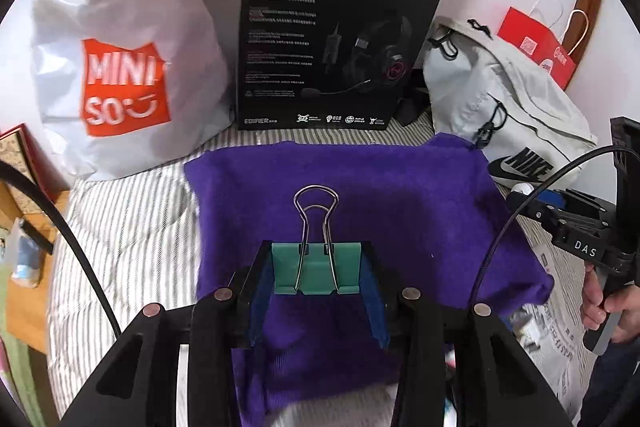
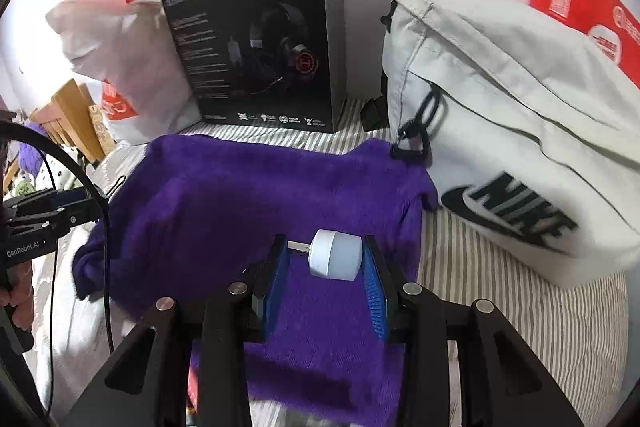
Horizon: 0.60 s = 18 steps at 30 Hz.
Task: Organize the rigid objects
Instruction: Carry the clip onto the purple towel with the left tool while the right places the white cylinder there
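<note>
My left gripper (image 1: 317, 269) is shut on a teal binder clip (image 1: 315, 273), its wire handles pointing forward, held above a purple knitted cloth (image 1: 360, 195) on the striped bed. My right gripper (image 2: 325, 259) is shut on a small white cylindrical USB plug (image 2: 336, 255), its metal connector pointing left, held above the same purple cloth (image 2: 248, 195). The right gripper also shows at the right edge of the left wrist view (image 1: 576, 227). The left gripper shows at the left edge of the right wrist view (image 2: 44, 219).
At the back stand a white Miniso bag (image 1: 120, 75), a black headset box (image 1: 332, 39), a grey Nike backpack (image 2: 520, 131) and red paper bags (image 1: 536, 47). The striped bedding (image 2: 520, 307) lies around the cloth. A newspaper (image 1: 560, 339) lies at the right.
</note>
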### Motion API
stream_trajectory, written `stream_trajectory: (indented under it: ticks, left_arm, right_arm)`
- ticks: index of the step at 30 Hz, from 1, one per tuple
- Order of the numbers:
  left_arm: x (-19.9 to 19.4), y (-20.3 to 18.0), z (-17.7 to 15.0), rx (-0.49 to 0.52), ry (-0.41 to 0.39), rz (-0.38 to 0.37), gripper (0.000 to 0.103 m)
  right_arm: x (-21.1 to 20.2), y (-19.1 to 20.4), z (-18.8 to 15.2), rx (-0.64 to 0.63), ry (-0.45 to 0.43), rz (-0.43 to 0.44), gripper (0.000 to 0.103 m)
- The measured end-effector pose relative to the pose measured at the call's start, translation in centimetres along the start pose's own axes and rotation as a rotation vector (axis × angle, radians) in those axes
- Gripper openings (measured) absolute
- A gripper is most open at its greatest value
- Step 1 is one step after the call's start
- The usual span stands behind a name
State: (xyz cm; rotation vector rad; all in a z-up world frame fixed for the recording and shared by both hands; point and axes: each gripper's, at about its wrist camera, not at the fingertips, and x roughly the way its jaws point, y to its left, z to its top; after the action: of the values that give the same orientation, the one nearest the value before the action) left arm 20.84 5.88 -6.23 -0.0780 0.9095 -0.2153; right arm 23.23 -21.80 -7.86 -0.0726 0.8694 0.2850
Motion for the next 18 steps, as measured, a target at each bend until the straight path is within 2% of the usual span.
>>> stream_trajectory:
  ticks: [8, 14, 18]
  left_arm:
    - [5.2, 0.7, 1.9, -0.028, 0.062, -0.012, 0.039]
    - [7.7, 1.0, 2.4, -0.048, 0.107, -0.001, 0.039]
    - [8.7, 0.5, 2.4, -0.011, 0.149, 0.024, 0.039]
  right_arm:
    - [5.8, 0.2, 1.8, -0.070, 0.073, -0.052, 0.036]
    - [9.2, -0.1, 2.4, -0.072, 0.133, -0.073, 0.036]
    - [10.4, -0.5, 2.4, -0.064, 0.175, -0.067, 0.036]
